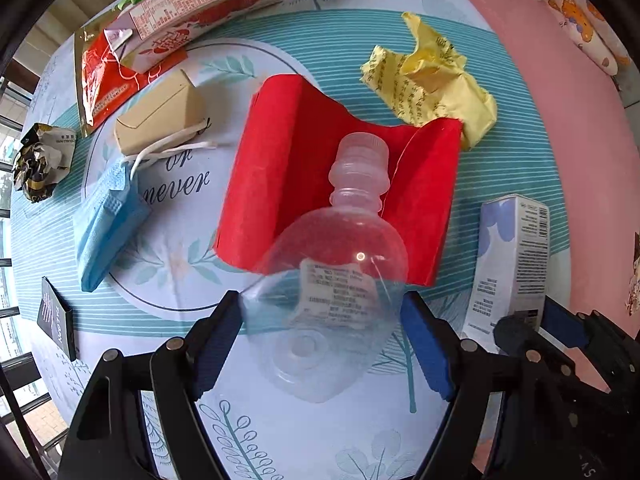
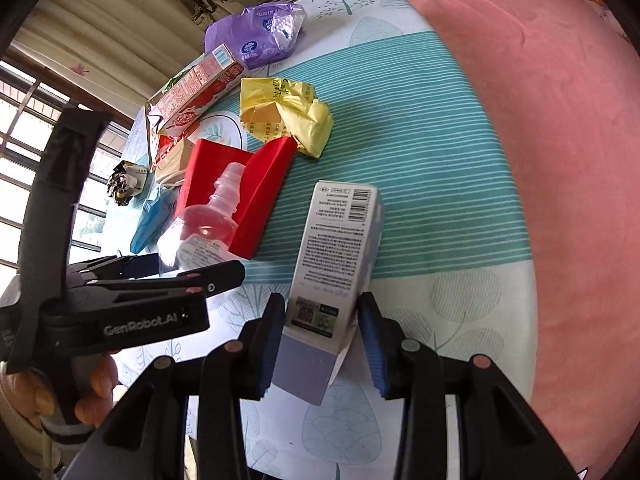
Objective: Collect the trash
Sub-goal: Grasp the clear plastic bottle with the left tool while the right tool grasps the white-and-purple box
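A clear plastic bottle lies on the patterned tablecloth, its capped neck resting on a folded red paper. My left gripper points down over the bottle's wide body, and its blue pads meet the body on both sides. In the right wrist view the same bottle shows beside the left gripper. My right gripper is shut on the lower end of a white and lavender carton, which stands tilted on the cloth. That carton sits right of the bottle.
Behind the bottle lie a crumpled yellow wrapper, a blue face mask, a beige box, a red snack bag, a strawberry carton, a foil wad and a black card. A pink blanket borders the right.
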`<action>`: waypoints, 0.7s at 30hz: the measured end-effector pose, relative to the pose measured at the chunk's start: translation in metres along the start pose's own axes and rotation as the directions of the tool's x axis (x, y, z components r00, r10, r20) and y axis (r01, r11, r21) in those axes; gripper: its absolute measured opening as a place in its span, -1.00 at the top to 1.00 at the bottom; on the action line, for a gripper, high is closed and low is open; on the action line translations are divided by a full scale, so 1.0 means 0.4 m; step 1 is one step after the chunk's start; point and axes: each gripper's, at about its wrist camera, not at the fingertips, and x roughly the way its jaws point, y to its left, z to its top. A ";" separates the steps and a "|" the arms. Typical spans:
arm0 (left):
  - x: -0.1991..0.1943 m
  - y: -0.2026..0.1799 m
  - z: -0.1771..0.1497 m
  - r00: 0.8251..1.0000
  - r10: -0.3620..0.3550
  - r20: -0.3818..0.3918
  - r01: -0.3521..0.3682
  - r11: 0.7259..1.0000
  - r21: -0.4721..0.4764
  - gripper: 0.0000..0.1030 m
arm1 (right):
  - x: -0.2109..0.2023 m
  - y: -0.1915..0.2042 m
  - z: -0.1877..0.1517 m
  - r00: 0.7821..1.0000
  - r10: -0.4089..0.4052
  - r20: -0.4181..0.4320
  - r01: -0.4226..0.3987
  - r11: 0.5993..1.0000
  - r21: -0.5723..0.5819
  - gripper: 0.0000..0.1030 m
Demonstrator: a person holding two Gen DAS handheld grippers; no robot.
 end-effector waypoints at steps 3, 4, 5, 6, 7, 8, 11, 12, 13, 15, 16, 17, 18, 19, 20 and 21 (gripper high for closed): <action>-0.001 0.008 0.000 1.000 -0.022 0.006 0.022 1.000 -0.018 -0.41 | 0.001 0.001 -0.002 1.000 0.001 0.001 -0.001 1.000 -0.004 0.26; -0.004 0.010 -0.002 0.999 -0.029 0.013 0.029 0.999 -0.021 -0.41 | 0.001 0.001 -0.003 1.000 0.001 0.001 -0.001 1.000 -0.006 0.26; -0.010 0.014 -0.007 0.999 -0.033 0.022 0.033 0.999 -0.023 -0.41 | 0.001 0.002 -0.004 1.000 0.001 0.000 -0.001 1.000 -0.009 0.26; -0.016 0.018 -0.013 0.999 -0.033 0.029 0.034 0.999 -0.025 -0.41 | 0.000 0.002 -0.004 1.000 0.003 -0.001 -0.003 1.000 -0.011 0.27; -0.023 0.024 -0.022 0.999 -0.033 0.035 0.034 0.999 -0.028 -0.41 | -0.001 0.003 -0.006 1.000 0.005 -0.002 -0.005 1.000 -0.014 0.27; -0.031 0.030 -0.033 0.998 -0.035 0.042 0.037 0.999 -0.030 -0.40 | -0.002 0.004 -0.007 1.000 0.007 -0.002 -0.007 1.000 -0.017 0.27; -0.055 0.043 -0.065 0.997 -0.039 0.064 0.041 0.998 -0.036 -0.40 | -0.006 0.012 -0.011 1.000 0.012 -0.002 -0.012 1.000 -0.028 0.27; -0.068 0.049 -0.064 0.997 -0.040 0.072 0.043 0.998 -0.039 -0.40 | -0.008 0.016 -0.014 1.000 0.015 -0.002 -0.015 0.999 -0.032 0.27; -0.079 0.054 -0.074 0.996 -0.040 0.082 0.043 0.998 -0.043 -0.40 | -0.011 0.020 -0.017 1.000 0.019 -0.001 -0.019 0.999 -0.037 0.28; -0.103 0.067 -0.096 0.994 -0.041 0.102 0.046 0.998 -0.049 -0.40 | -0.016 0.030 -0.021 1.000 0.025 0.000 -0.025 0.999 -0.046 0.28; -0.113 0.073 -0.108 0.993 -0.042 0.111 0.048 0.997 -0.053 -0.40 | -0.018 0.036 -0.024 1.000 0.029 -0.001 -0.029 0.998 -0.052 0.28; -0.125 0.079 -0.120 0.991 -0.043 0.123 0.051 0.997 -0.059 -0.40 | -0.020 0.041 -0.027 0.999 0.034 -0.001 -0.034 0.998 -0.058 0.28; -0.139 0.088 -0.133 0.990 -0.045 0.135 0.054 0.996 -0.065 -0.40 | -0.022 0.050 -0.031 0.999 0.038 -0.002 -0.038 0.997 -0.064 0.28; -0.152 0.096 -0.146 0.988 -0.047 0.148 0.058 0.996 -0.070 -0.40 | -0.023 0.059 -0.036 0.999 0.042 -0.002 -0.042 0.997 -0.072 0.29; -0.165 0.103 -0.160 0.986 -0.048 0.159 0.060 0.995 -0.074 -0.40 | -0.024 0.068 -0.041 0.999 0.045 -0.003 -0.046 0.996 -0.079 0.29; -0.176 0.110 -0.174 0.984 -0.048 0.170 0.062 0.995 -0.079 -0.40 | -0.026 0.077 -0.047 0.999 0.050 -0.005 -0.050 0.995 -0.086 0.29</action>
